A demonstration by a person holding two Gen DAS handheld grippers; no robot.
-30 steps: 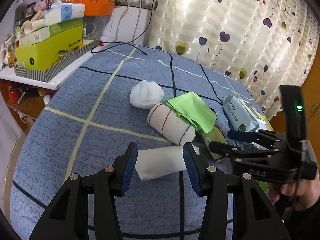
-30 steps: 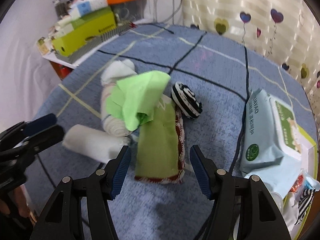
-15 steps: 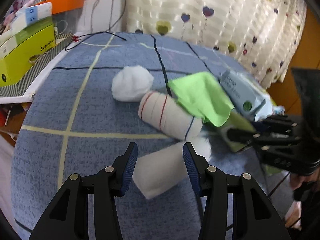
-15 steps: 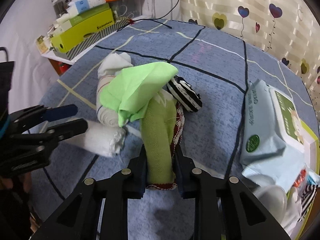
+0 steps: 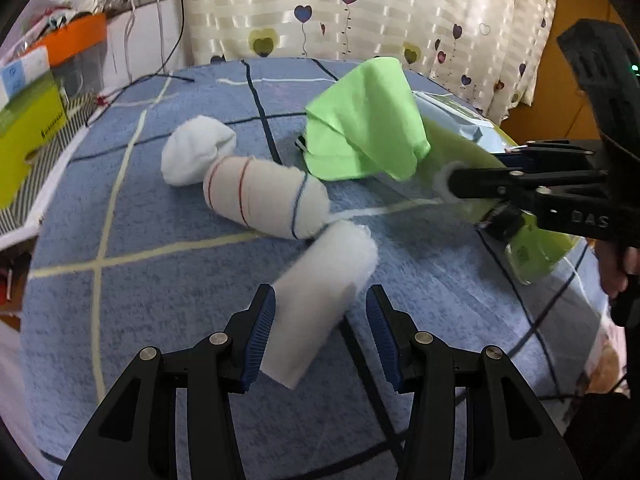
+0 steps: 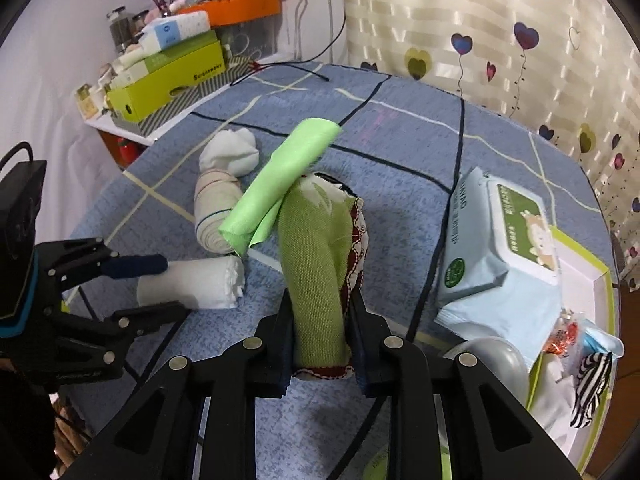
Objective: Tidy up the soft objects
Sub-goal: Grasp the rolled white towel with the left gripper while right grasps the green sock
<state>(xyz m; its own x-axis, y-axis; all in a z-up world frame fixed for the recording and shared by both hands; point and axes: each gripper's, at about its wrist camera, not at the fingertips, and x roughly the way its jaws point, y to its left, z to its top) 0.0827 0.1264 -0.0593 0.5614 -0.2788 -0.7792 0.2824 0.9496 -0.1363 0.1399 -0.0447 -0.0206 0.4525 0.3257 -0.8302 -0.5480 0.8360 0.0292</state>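
Between the right gripper fingers, a rolled olive-green woven cloth with red trim is clamped, a bright green cloth draped on it. Left gripper fingers stand open astride a white rolled towel on the blue checked tabletop.

Rolled towel: lies on the bedspread, between the 2 fingers of the left gripper.
Striped roll: just behind the rolled towel, their ends touching.
Sock ball: touches the striped roll's far end.
Woven cloth: between the fingers of the right gripper, right of the striped roll.
Thin cloth: draped on the woven cloth's far end.
Wipes pack: right of the woven cloth, partly on a tray.
Boxes: on a shelf beyond the bedspread's far left edge.
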